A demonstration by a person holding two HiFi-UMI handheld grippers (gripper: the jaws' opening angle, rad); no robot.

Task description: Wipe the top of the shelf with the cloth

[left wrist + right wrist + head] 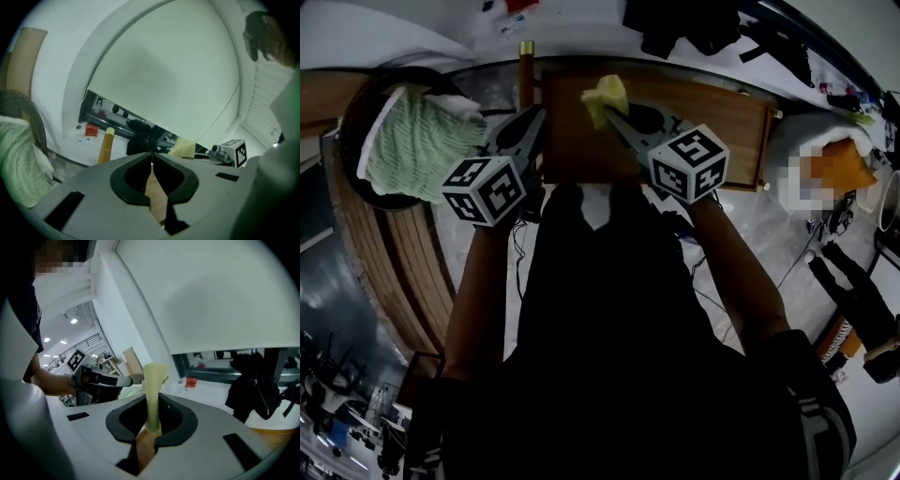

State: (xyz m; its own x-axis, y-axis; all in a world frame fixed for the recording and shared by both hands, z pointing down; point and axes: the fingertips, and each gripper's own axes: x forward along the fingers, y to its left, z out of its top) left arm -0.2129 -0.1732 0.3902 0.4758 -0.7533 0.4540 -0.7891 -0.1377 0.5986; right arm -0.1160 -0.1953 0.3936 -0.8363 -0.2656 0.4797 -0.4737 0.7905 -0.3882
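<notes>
Over wooden shelf, white wall behind, right gripper clamping cloth, left gripper closed.

A pale green knitted fabric lies in a dark round basket at upper left; black garments heap at top centre.

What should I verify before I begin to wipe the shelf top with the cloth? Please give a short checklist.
1. The yellow cloth is clamped in the jaws of the right gripper: ok.
2. Some cloth sticks out past the jaws for wiping: ok.
3. The cloth touches the brown wooden shelf top: cannot tell.
4. The left gripper has its jaws together with nothing between them: ok.
5. The left gripper is out of the wiping path: cannot tell; it is close beside the right gripper.
</notes>
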